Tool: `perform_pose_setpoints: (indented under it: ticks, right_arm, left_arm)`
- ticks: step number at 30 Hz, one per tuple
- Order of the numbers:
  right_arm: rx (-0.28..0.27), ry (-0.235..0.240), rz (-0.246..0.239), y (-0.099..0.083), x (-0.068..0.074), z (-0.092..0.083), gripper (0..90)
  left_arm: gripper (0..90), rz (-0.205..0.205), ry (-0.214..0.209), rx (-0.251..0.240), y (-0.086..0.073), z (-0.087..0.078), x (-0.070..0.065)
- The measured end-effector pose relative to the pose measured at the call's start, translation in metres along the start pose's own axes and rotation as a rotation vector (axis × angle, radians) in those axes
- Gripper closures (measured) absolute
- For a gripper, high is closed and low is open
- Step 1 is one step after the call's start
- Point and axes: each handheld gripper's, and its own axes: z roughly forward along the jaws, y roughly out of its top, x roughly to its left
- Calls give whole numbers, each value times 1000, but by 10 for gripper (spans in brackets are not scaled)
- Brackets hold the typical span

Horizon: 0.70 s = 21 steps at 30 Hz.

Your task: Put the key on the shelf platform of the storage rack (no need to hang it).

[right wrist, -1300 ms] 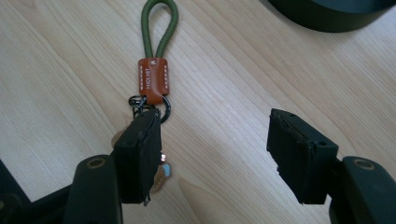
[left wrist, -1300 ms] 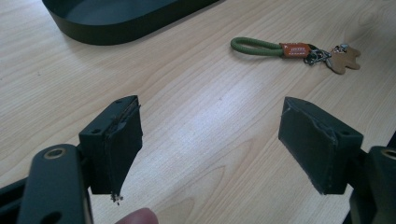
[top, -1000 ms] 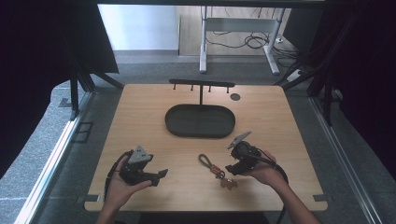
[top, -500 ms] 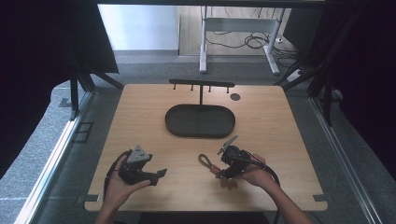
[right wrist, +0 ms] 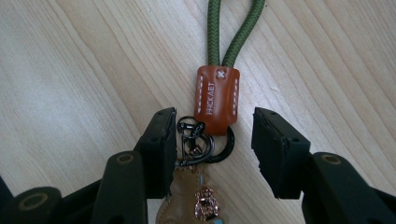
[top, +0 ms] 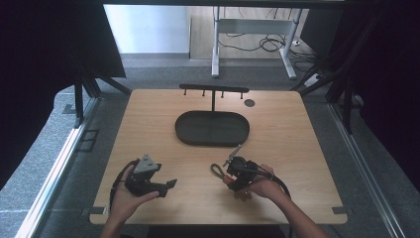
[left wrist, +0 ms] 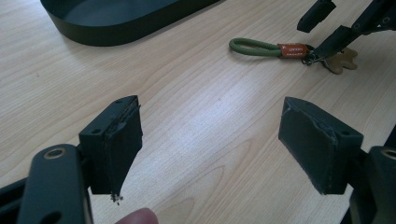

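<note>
Keyring [right wrist: 217, 100]: flat on the worktop [top: 307, 148], near side of the tray [top: 212, 128]. My right gripper [right wrist: 212, 140] has just been closing, jaws straddling its clasp, not yet pinching. Left gripper [left wrist: 210, 149]: jaws spread, idle. Lifting remains.

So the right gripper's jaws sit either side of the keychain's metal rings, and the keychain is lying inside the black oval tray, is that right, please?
Not quite: the keychain lies on the bare wooden table, nearer the person than the black oval tray, as the high view shows. The rest holds: the right gripper has its jaws either side of the metal rings, as the right gripper view shows.
</note>
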Motion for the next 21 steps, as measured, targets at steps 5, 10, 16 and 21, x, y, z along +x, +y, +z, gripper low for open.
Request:
perform_pose_setpoints:
  ticks: [5,10,16,21]
  right_arm:
    - [7,-1,-5,5,1,5,508]
    - [17,-7,-16,8,2,10,507]
    - [23,-7,-17,12,2,14,509]
    - [33,-17,-20,14,4,16,526]
  left_arm:
    - [219,1,1,-2,0,-1,0]
    - [218,-1,0,2,0,-1,1]
    - [218,4,1,5,0,0,1]
    - [218,-1,3,0,0,-1,1]
